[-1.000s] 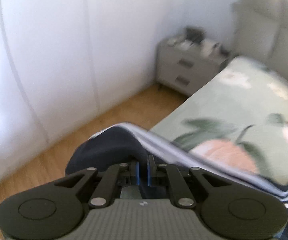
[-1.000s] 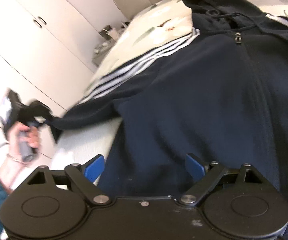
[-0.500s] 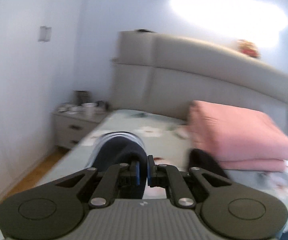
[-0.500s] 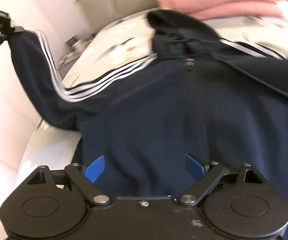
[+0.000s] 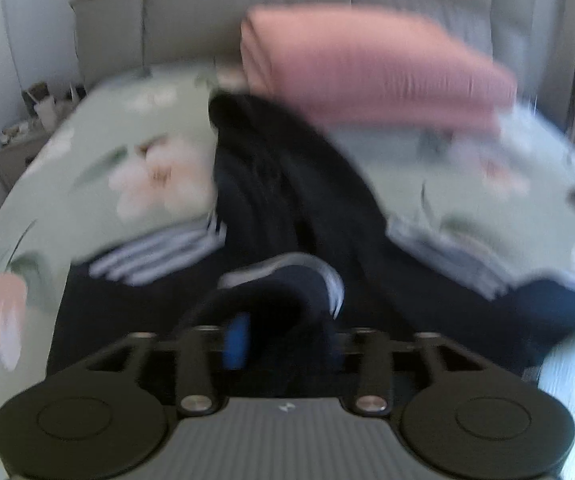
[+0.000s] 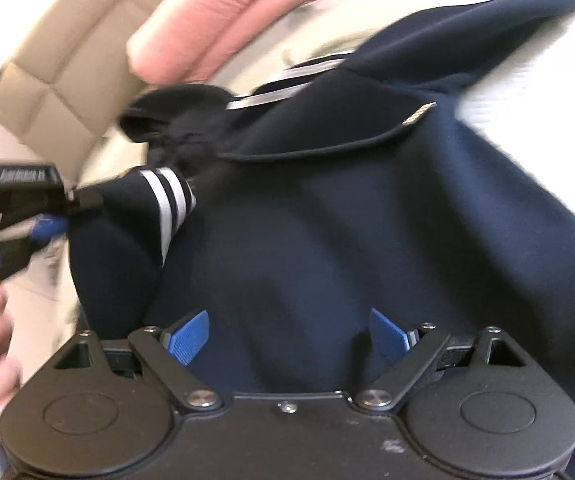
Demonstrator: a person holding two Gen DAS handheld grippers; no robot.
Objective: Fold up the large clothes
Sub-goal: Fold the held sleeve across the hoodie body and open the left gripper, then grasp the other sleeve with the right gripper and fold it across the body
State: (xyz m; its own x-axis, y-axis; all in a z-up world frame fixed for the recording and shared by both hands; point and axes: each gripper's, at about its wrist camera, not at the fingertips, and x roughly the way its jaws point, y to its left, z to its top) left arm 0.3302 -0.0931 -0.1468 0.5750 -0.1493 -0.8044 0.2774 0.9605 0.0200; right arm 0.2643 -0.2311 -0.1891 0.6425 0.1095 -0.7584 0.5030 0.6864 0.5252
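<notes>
left gripper (image 5: pixel 283 340) has just been opening, the striped cuff of the navy blue white-striped hooded jacket (image 6: pixel 327 240) loose between its pads. jacket lies spread on the floral green bed (image 5: pixel 87 184); right gripper (image 6: pixel 287 336) hovers wide open over it, empty.

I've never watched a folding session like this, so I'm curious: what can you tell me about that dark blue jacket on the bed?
The navy jacket is soft, thick-looking fabric with white stripes down its sleeves and a dark hood at the top. It lies spread, front up, on the floral bedsheet, hood toward the folded pink blanket. One striped sleeve has been brought across the chest, its cuff between the jaws of the left gripper, which have just been opening. The right gripper hovers open over the lower body.
</notes>
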